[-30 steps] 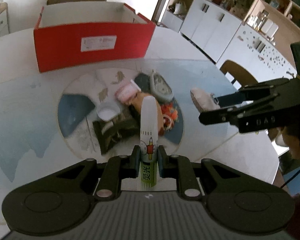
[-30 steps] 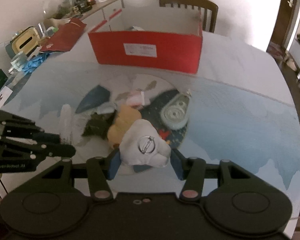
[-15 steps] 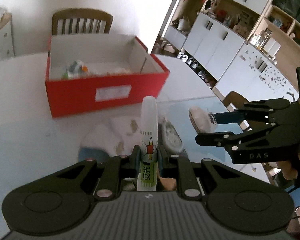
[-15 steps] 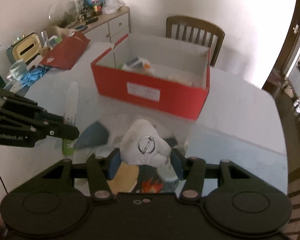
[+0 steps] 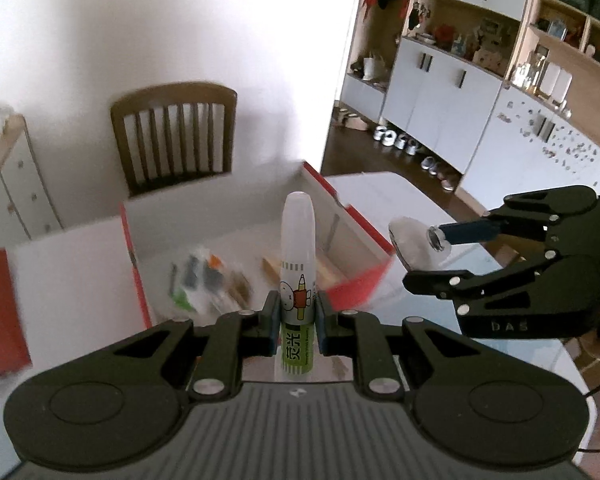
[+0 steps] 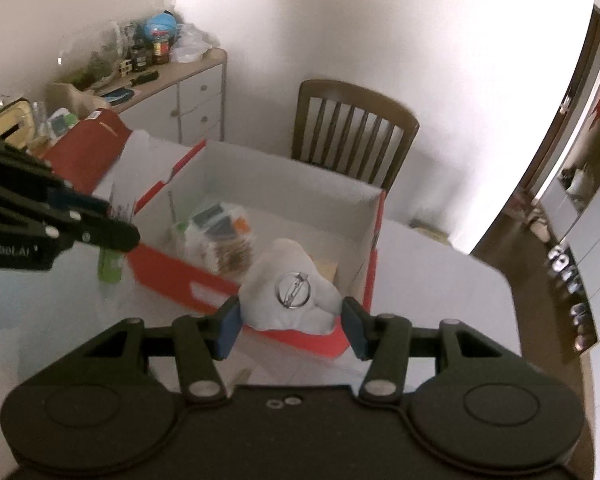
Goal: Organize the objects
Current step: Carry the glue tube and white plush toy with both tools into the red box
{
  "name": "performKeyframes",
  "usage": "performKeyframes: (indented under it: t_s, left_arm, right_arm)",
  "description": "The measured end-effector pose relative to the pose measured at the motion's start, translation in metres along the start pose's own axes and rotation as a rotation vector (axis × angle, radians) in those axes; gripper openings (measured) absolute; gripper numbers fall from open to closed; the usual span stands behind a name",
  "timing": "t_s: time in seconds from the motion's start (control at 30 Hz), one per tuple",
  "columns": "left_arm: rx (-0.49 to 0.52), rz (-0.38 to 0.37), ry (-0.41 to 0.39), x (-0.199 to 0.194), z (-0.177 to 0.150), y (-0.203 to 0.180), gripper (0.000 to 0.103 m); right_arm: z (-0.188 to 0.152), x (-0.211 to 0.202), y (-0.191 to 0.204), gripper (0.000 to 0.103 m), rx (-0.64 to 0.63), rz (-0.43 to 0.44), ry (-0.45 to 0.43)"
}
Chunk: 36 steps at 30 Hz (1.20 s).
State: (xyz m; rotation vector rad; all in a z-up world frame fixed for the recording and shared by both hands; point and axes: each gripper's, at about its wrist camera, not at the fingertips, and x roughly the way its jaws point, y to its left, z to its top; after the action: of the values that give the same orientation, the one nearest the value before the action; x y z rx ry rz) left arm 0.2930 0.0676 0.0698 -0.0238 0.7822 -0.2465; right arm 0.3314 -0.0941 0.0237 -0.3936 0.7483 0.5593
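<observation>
Left gripper [image 5: 296, 322] was clamped on a glue stick [image 5: 297, 280], held upright, white cap up and green label at the base between the pads. The stick sat above the near wall of the red box [image 5: 352, 288], roughly over its open interior.

Right gripper [image 6: 291, 326] was pinching a white plush brooch [image 6: 290, 294], its metal pin back facing the camera. In the right wrist view the brooch hung over the near right corner of the red box [image 6: 168, 266]; in the left wrist view the same gripper [image 5: 428, 256] appeared just beyond the box's right end, brooch [image 5: 410, 242] at its tips.

The box stood open on the worktop [image 6: 440, 280], white inside, and held a clear packet of small items [image 6: 220, 236]; detail was blurred. A red lid [image 6: 88, 148] lay to the left of the box. A wooden chair [image 6: 350, 136] stood behind the worktop, and a sideboard [image 6: 180, 92] with clutter stood against the wall on the left.
</observation>
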Motion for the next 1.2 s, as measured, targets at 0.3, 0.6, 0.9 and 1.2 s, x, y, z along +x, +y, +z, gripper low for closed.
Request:
performKeyframes:
  t_s: [0.3, 0.6, 0.9, 1.2]
  left_arm:
    - [0.013, 0.063, -0.016, 0.035, 0.047, 0.021, 0.016]
    - [0.027, 0.081, 0.058, 0.091, 0.057, 0.035, 0.016]
    - [0.047, 0.061, 0.157, 0.138, 0.044, 0.038, 0.016]
    - [0.029, 0.046, 0.221, 0.172, 0.036, 0.047, 0.016]
  right_arm:
    - [0.030, 0.046, -0.005, 0.053, -0.006, -0.062, 0.002]
    - [0.040, 0.086, -0.006, 0.054, -0.015, -0.064, 0.032]
    - [0.037, 0.120, 0.000, 0.054, -0.047, -0.044, 0.087]
    - [0.031, 0.146, 0.004, 0.055, -0.048, -0.015, 0.138]
